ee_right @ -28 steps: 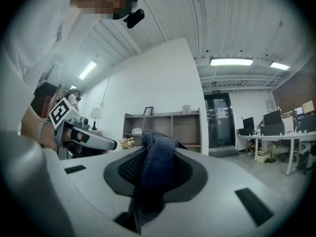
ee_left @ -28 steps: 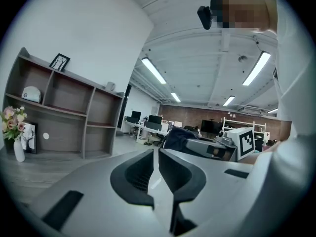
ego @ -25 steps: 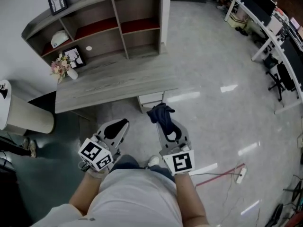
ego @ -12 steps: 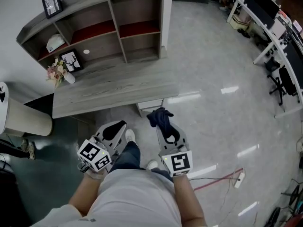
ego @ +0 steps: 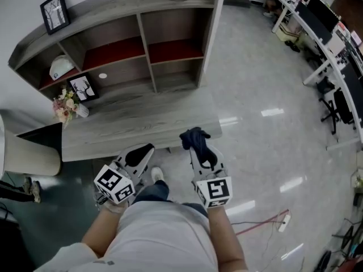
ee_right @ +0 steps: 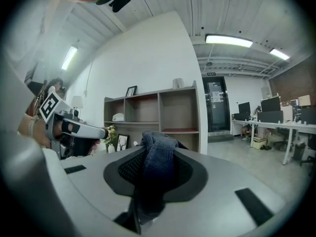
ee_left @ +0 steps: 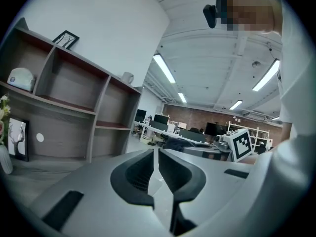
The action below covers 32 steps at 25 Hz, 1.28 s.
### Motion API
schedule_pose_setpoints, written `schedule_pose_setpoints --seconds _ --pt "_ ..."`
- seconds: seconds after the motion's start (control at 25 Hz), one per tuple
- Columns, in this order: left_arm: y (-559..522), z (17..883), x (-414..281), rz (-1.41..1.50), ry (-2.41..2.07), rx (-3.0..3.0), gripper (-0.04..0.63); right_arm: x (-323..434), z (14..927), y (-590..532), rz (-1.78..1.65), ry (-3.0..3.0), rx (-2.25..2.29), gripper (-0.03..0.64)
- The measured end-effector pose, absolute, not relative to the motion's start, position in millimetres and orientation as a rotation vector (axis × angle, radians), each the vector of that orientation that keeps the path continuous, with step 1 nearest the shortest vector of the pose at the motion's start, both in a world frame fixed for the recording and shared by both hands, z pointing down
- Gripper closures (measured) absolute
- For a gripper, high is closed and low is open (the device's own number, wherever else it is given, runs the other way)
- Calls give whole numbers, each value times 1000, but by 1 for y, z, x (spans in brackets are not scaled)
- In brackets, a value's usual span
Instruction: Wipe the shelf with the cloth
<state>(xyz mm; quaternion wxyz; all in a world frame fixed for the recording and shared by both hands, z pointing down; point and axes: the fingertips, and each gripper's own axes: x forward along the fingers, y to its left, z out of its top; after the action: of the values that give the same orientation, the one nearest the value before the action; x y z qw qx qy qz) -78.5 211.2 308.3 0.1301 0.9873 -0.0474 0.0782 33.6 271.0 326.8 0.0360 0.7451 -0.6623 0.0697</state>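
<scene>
Right tongs (ego: 198, 147) pinch a bunched dark blue cloth (ego: 193, 135), held in the air just short of the grey wooden worktop (ego: 142, 118). Left tongs (ee_left: 157, 162) are pressed together, empty. Risks: the cloth may drag loose on the wood grain, or a wide sweep could topple the flower vase (ego: 71, 105) and framed picture (ego: 83, 87) at the left of the shelf (ego: 145, 43). Glossy floor (ego: 266, 72), office desks (ego: 323, 33) to the right.

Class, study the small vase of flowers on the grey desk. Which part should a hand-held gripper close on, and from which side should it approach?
Close on the white vase body, below the blooms, which spread wide and look soft. Approach level from the open front edge of the desk, because the shelf unit and the deer picture stand behind the vase.
</scene>
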Motion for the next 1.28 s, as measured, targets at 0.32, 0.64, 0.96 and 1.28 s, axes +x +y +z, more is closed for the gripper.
schedule_pose_setpoints --seconds 0.32,0.64,0.96,1.28 --pt "115 308 -75 243 -110 2852 577 52 344 172 287 -1981 2288 528" --pt "52 310 -69 263 -87 2843 577 73 362 104 350 -1931 2299 528" --pt "28 320 -55 291 -169 2809 577 95 380 66 360 -1917 2205 528" --pt "5 332 -22 302 -390 2780 577 130 416 16 339 -1991 1998 528"
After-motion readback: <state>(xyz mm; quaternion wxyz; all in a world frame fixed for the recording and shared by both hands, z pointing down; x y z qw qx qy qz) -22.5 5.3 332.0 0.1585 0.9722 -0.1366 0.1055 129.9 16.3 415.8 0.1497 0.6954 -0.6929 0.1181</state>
